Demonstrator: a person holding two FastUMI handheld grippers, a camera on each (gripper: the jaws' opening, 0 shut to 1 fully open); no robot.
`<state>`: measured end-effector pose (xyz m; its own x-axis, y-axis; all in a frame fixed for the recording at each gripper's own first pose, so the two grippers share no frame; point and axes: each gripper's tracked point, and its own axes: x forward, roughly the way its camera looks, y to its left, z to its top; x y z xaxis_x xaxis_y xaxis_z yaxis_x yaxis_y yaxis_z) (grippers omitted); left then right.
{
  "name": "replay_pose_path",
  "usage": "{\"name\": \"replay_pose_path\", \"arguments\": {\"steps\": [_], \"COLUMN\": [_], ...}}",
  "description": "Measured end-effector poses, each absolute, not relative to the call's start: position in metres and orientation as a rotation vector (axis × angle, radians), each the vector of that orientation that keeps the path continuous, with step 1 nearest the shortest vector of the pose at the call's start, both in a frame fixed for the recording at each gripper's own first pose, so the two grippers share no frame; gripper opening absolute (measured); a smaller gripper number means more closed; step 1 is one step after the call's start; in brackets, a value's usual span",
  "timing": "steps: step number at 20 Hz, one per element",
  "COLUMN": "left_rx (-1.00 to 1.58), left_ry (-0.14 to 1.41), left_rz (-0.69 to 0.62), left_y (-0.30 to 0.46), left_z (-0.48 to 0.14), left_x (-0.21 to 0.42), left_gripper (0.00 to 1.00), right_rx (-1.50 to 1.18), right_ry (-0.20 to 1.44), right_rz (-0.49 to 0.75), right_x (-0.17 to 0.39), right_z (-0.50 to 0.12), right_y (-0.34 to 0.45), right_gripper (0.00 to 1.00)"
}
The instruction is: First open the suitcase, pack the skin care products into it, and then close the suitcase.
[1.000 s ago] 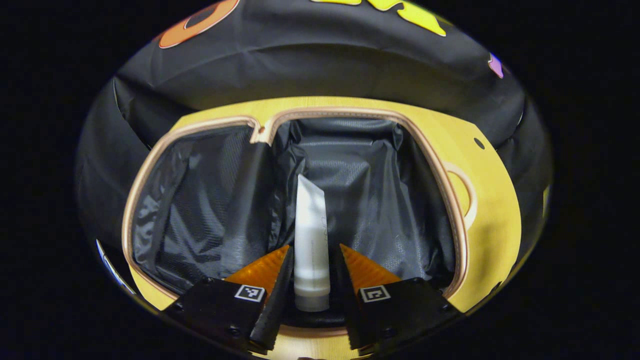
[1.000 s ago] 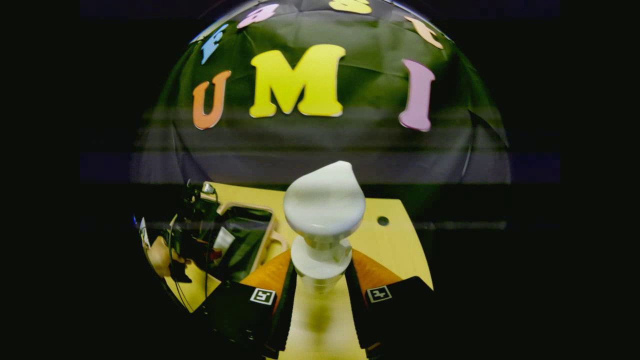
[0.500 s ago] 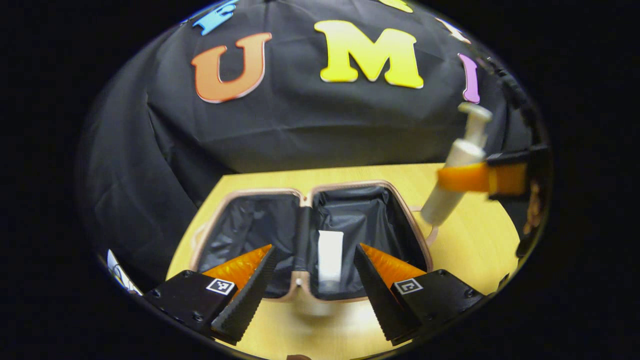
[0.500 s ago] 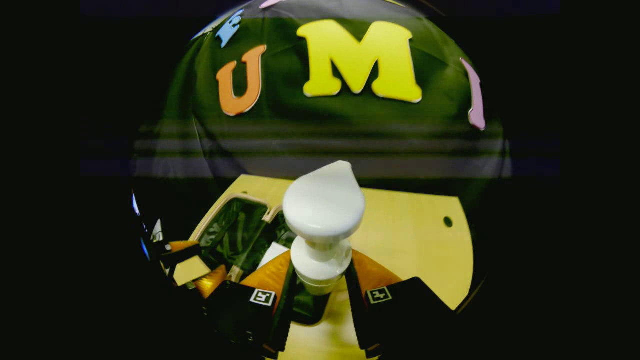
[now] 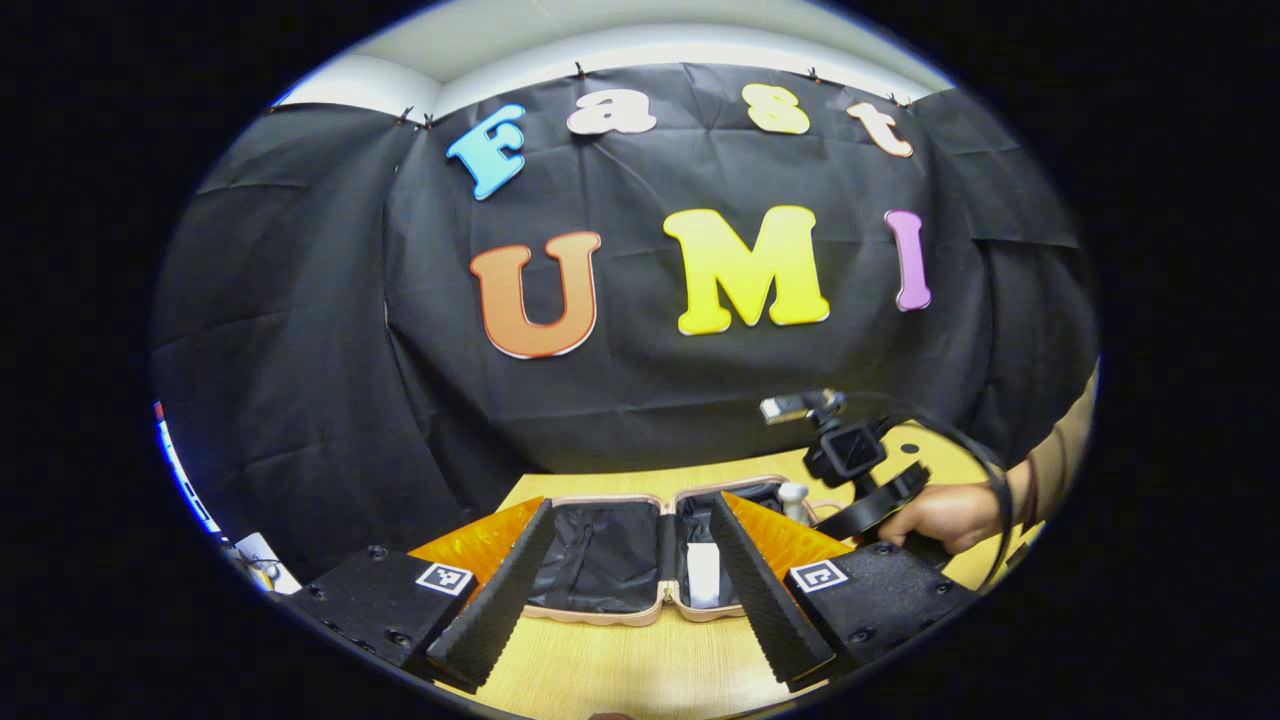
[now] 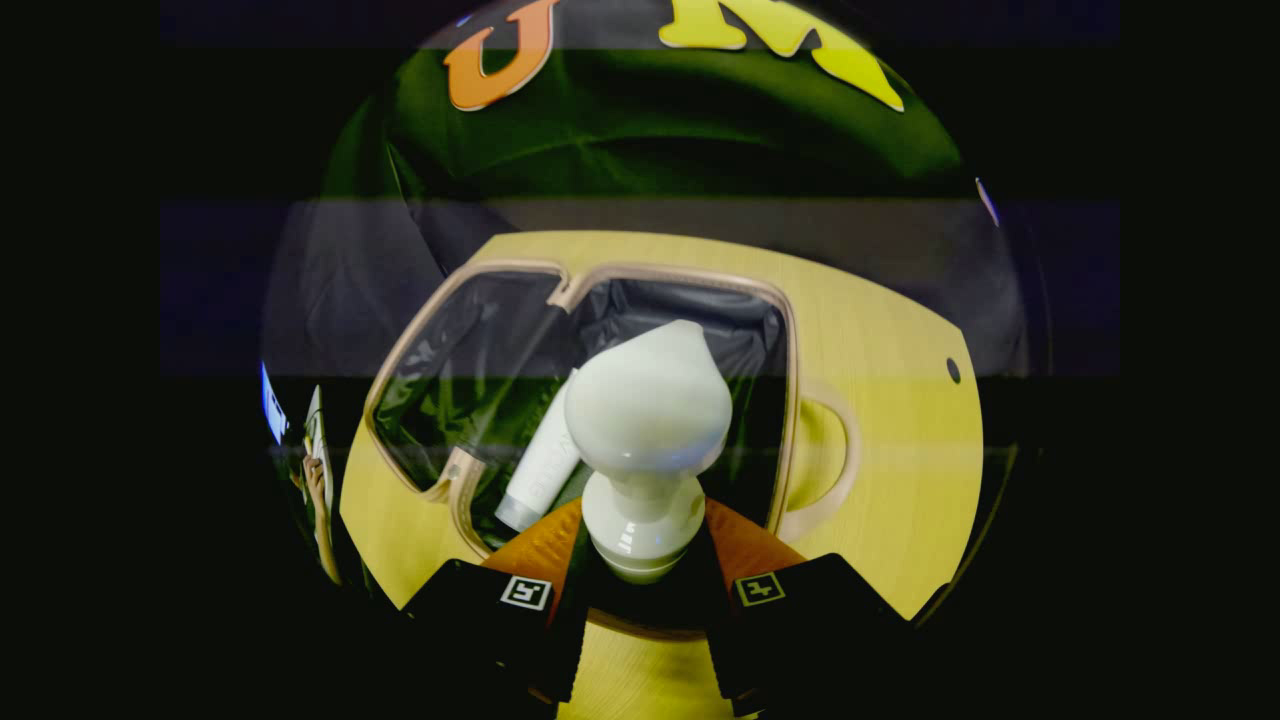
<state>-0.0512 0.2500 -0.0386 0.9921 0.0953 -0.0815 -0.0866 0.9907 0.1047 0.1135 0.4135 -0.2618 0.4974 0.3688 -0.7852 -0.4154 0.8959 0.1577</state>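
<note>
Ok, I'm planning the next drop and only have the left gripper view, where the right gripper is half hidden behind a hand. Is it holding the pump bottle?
Observer: Yes. In the right gripper view, the right gripper is shut on the pump bottle, with a finger on each side just below its pump collar.
Operator: Where is the bottle relative to the case?
Observer: It hangs over the half of the open suitcase that holds the tube.
Operator: How does the tube lie?
Observer: It lies slanted, with its cap end toward the suitcase's near rim, just left of the bottle in that view.
</note>
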Motion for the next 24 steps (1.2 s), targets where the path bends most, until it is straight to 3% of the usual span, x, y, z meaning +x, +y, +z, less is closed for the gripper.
{"name": "replay_pose_path", "arguments": {"steps": [7, 14, 17, 20, 22, 24], "left_rx": [0.09, 0.028, -0.029, -0.085, -0.144, -0.248], "left_ry": [0.034, 0.124, 0.169, 0.194, 0.253, 0.263], "left_rz": [0.078, 0.104, 0.119, 0.124, 0.157, 0.171], "left_y": [0.246, 0.277, 0.295, 0.315, 0.34, 0.366], "left_z": [-0.026, -0.066, -0.08, -0.104, -0.131, -0.147], "left_x": [-0.075, -0.063, -0.062, -0.056, -0.049, -0.035], "left_gripper": [0.99, 0.99, 0.99, 0.99, 0.99, 1.0], "right_rx": [0.089, 0.116, 0.12, 0.152, 0.177, 0.191], "right_ry": [1.01, 1.127, 1.11, 1.077, 1.025, 0.953], "right_rz": [0.369, 0.216, 0.212, 0.232, 0.259, 0.307], "right_x": [0.153, 0.158, 0.162, 0.158, 0.157, 0.152], "right_z": [-0.266, -0.314, -0.317, -0.302, -0.277, -0.244], "right_y": [0.424, 0.423, 0.427, 0.431, 0.431, 0.429], "right_gripper": [0.49, 0.49, 0.49, 0.54, 0.81, 0.83]}}
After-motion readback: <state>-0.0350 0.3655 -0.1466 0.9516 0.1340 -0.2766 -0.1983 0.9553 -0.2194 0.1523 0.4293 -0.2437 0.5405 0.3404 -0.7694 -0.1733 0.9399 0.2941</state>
